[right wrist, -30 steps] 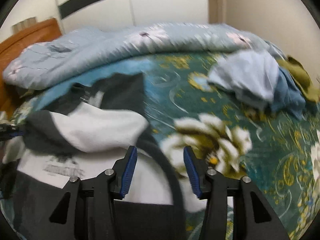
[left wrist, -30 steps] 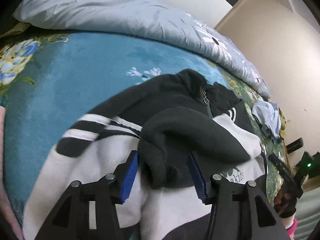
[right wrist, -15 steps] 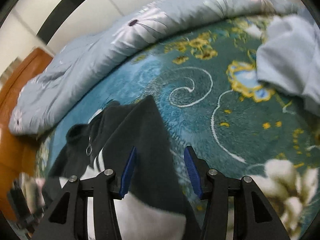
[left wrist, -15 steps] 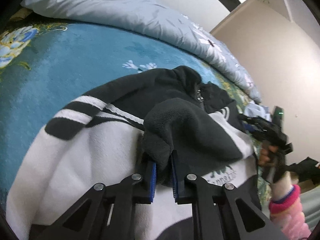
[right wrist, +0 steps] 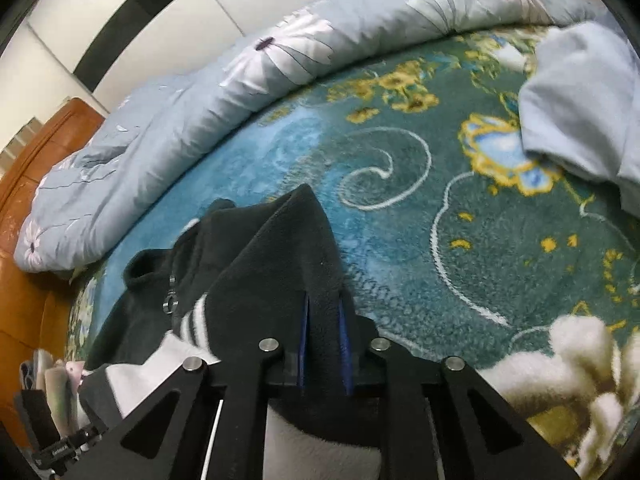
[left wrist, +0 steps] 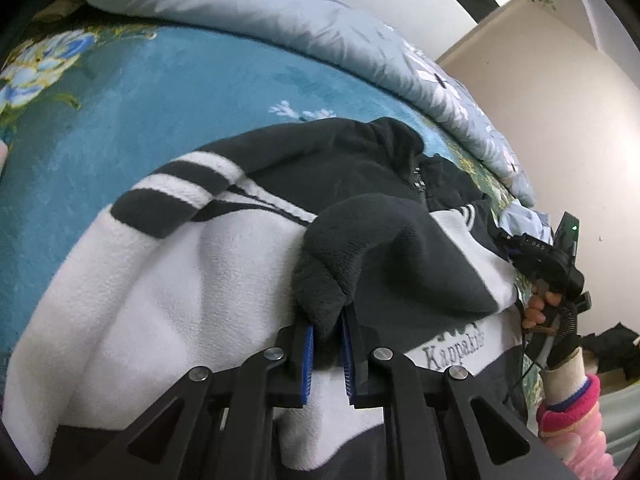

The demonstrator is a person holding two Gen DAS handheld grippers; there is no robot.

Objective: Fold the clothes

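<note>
A black and white fleece jacket (left wrist: 168, 288) lies spread on a bed covered by a teal floral blanket (left wrist: 120, 100). The left gripper (left wrist: 327, 330), seen from its own camera, has its blue-padded fingers pressed together on a dark sleeve cuff (left wrist: 340, 256) that arches up over the jacket's white chest. Grey lettering on the chest shows just right of the gripper, too partly hidden to read in full. At the right edge of that view a hand (left wrist: 540, 308) with a pink cuff holds the other tool.

From the right wrist camera, the right gripper (right wrist: 324, 320) pinches a fold of the jacket's dark fabric (right wrist: 288, 248), which rises to a point above the fingers. A metal zip pull (right wrist: 172, 300) hangs at the collar to the left. A pale blue quilt (right wrist: 240, 68) is bunched along the far side of the bed, and a light blue garment (right wrist: 580, 100) lies well apart at the right.
</note>
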